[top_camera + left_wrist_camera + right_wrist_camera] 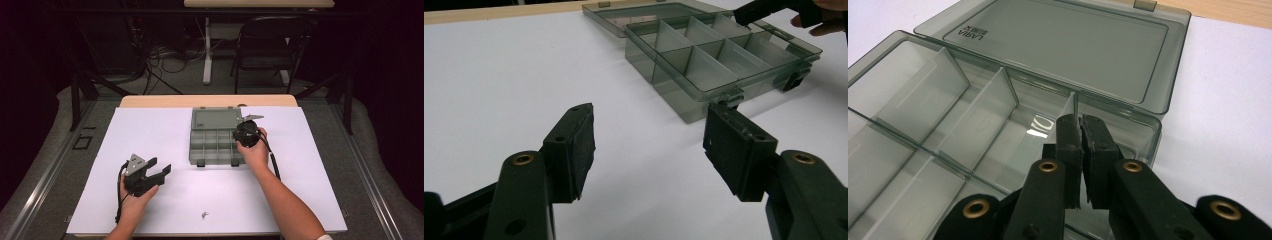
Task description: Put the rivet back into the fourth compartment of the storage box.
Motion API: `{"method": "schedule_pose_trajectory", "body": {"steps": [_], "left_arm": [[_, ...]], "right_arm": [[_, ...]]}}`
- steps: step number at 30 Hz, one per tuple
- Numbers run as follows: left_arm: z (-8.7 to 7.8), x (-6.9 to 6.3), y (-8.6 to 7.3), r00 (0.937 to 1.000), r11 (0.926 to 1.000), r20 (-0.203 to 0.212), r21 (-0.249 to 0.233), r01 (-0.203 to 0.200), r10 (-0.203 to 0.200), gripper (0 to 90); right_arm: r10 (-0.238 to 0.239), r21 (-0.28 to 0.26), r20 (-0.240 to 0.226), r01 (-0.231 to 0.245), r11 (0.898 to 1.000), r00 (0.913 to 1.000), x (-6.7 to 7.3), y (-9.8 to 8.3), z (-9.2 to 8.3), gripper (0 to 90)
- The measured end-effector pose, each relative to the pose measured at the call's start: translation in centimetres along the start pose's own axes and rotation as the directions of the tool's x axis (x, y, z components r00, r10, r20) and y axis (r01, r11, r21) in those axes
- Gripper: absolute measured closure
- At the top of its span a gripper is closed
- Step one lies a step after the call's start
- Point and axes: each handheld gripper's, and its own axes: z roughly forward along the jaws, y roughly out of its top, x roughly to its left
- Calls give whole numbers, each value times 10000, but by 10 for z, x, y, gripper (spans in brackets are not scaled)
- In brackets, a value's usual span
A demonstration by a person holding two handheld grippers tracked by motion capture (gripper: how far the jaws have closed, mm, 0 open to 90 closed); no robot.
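smoky plastic organiser box is entered by the closed right claw, nothing visibly gripped. the thin divider should be cleared gently. the left claw is held open.

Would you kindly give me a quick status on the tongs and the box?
Right tongs shut on a thin clear divider of the smoky transparent plastic compartment box. Left tongs open, on the white table. Lid lies open. Nothing in the way.
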Motion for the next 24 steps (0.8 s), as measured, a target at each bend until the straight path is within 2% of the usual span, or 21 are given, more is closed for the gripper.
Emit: {"method": "schedule_pose_trajectory", "body": {"steps": [5, 12, 18, 24], "left_arm": [[0, 1, 0, 10000, 10000, -9, 10, -27, 27, 372], [0, 1, -1, 10000, 9999, -12, -97, 60, -60, 372], [-2, 1, 0, 9999, 9999, -14, -92, 137, -138, 372], [-1, 1, 0, 9999, 9998, -51, -182, 92, -93, 372]], "right_arm": [[-24, -3, 9, 24, 10000, 10000, 1, -1, -1, 857], [-37, -333, 142, 41, 9994, 9999, 4, 1, -10, 737], [-333, -874, 189, 348, 9956, 9993, 15, -9, -32, 653], [-836, -1345, -93, 816, 9876, 9965, 31, -28, -60, 583]]}}
